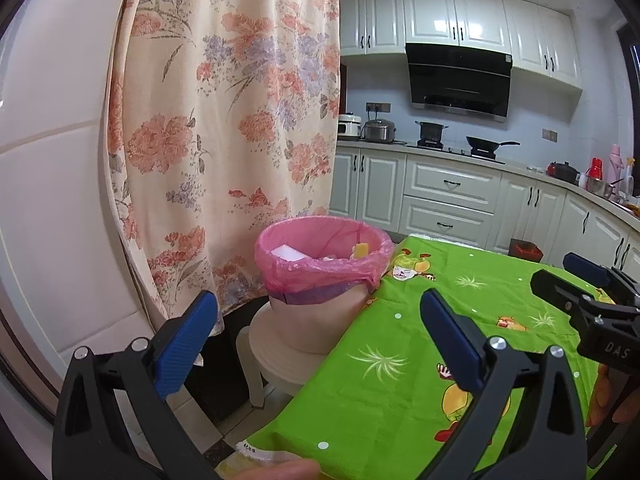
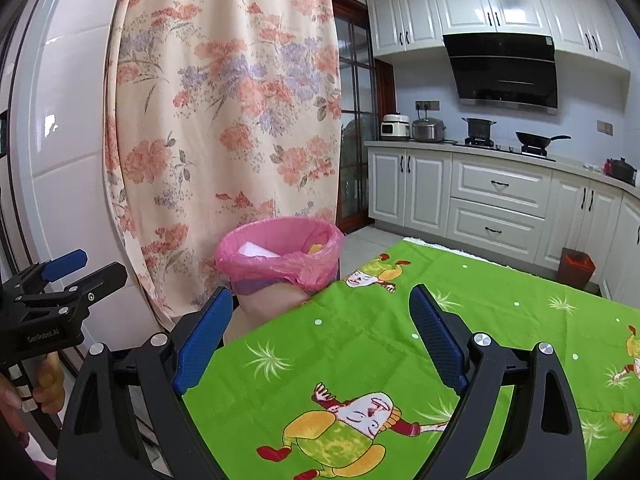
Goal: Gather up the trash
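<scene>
Both grippers gape empty; only left view shows bin contents, possibly scraps.

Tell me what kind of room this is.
A home kitchen, most likely: white cabinets, a black range hood above a stove holding a wok, and rice cookers on the counter.

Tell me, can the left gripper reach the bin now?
Probably yes. The left gripper is open and empty, and the bin stands just ahead beside the table with nothing between.
</scene>
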### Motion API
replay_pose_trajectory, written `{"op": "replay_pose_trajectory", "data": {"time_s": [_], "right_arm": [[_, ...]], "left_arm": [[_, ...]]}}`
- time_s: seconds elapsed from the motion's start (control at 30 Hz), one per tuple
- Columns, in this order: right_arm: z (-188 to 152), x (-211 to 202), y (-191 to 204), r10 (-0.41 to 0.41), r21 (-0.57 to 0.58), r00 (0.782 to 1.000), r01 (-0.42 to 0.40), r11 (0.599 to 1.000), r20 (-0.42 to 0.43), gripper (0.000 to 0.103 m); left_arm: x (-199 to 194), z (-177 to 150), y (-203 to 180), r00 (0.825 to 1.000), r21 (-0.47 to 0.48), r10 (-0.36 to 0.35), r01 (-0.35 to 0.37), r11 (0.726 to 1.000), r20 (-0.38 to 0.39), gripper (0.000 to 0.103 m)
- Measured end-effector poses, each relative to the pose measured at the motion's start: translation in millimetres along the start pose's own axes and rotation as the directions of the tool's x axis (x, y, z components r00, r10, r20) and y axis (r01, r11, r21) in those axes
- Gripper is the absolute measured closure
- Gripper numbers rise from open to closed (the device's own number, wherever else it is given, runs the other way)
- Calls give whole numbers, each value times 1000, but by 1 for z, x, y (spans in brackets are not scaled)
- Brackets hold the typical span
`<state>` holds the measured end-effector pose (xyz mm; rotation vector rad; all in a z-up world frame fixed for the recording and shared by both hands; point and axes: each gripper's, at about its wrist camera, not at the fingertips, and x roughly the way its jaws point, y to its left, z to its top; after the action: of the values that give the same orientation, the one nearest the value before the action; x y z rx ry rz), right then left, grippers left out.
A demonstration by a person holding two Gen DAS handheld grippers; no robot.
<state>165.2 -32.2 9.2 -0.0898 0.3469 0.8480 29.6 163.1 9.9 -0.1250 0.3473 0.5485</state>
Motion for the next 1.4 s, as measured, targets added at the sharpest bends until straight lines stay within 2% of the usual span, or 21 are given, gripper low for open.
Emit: {"op": "replay_pose_trajectory", "data": {"time_s": [0.37, 1.4], "right_arm": [[-4, 5, 6, 20, -16, 1000, -20, 1000, -6, 19], [-6, 4, 15, 32, -28, 999, -32, 999, -1, 19]], "left_arm": [[2, -8, -6, 1000, 27, -10, 9, 1000, 11, 5], [4, -18, -1, 1000, 11, -10, 10, 1000, 2, 5]]}}
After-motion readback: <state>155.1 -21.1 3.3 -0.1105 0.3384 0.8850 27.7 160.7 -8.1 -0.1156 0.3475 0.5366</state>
